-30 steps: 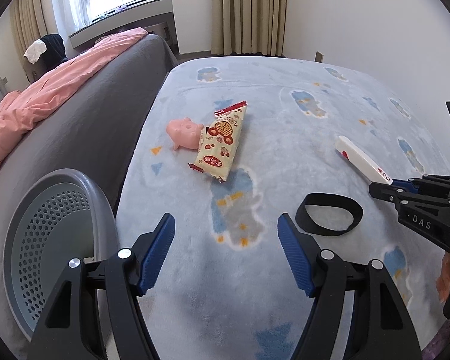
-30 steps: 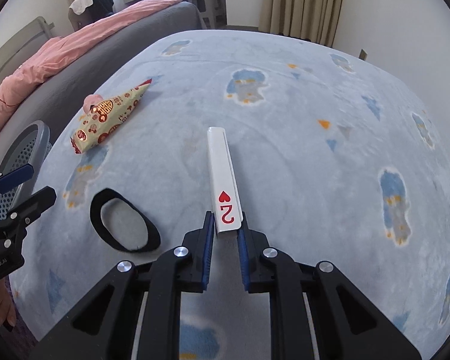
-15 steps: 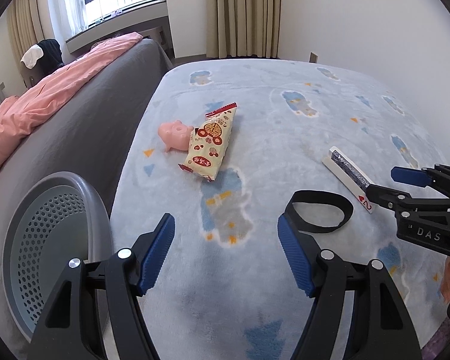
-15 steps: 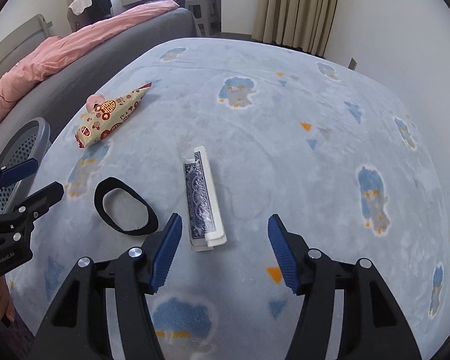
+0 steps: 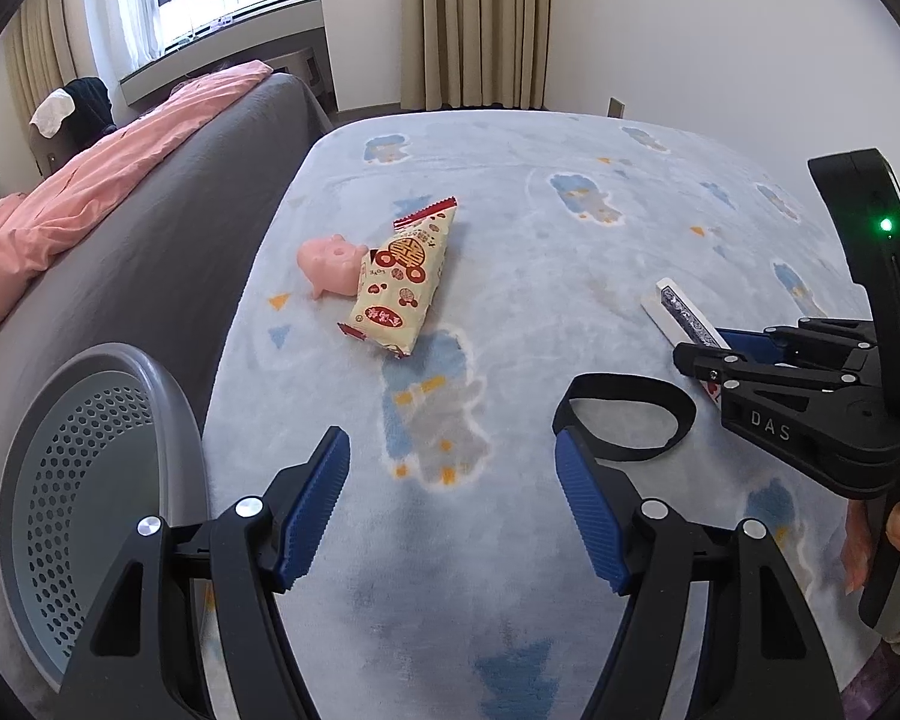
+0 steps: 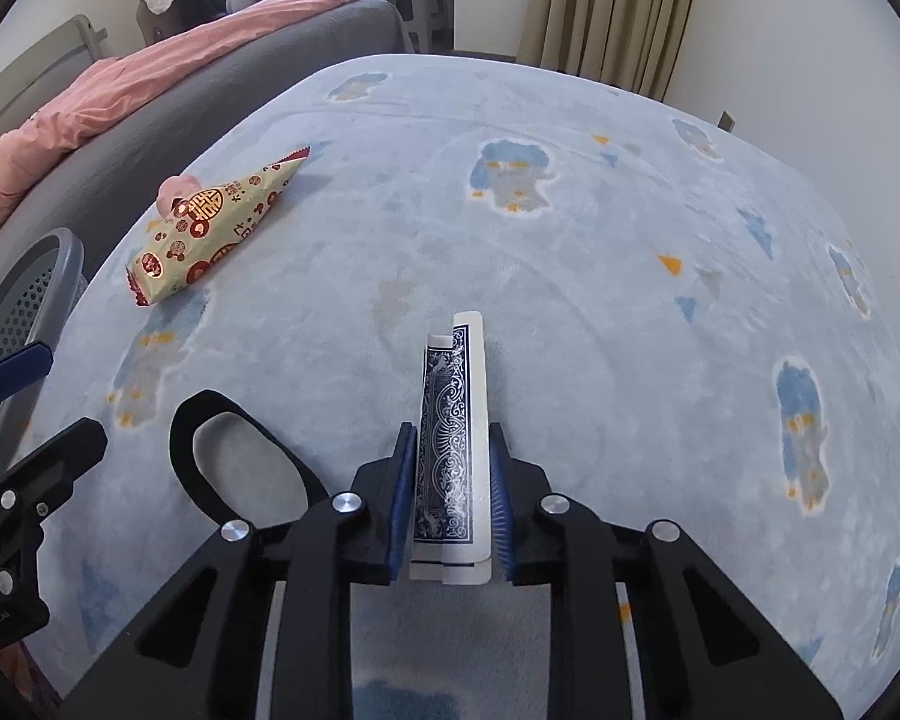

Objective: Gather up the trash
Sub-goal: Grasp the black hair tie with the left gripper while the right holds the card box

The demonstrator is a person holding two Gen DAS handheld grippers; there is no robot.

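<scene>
A playing-card box (image 6: 455, 420) with a blue patterned back lies on the pale blue carpet; my right gripper (image 6: 453, 498) is shut on its near end. It also shows in the left wrist view (image 5: 684, 321), held by the right gripper (image 5: 699, 354). A cream and red snack wrapper (image 5: 405, 285) lies further off, also in the right wrist view (image 6: 210, 228). My left gripper (image 5: 450, 510) is open and empty above the carpet. A grey perforated trash basket (image 5: 84, 480) stands at the left.
A black band loop (image 5: 624, 414) lies on the carpet between the grippers, also seen from the right wrist (image 6: 240, 462). A pink pig toy (image 5: 327, 261) touches the wrapper. A grey bed with pink bedding (image 5: 108, 198) runs along the left.
The right gripper let go of the card box, which turned over to its blue side, then closed on it again. The left gripper stayed open and moved little.
</scene>
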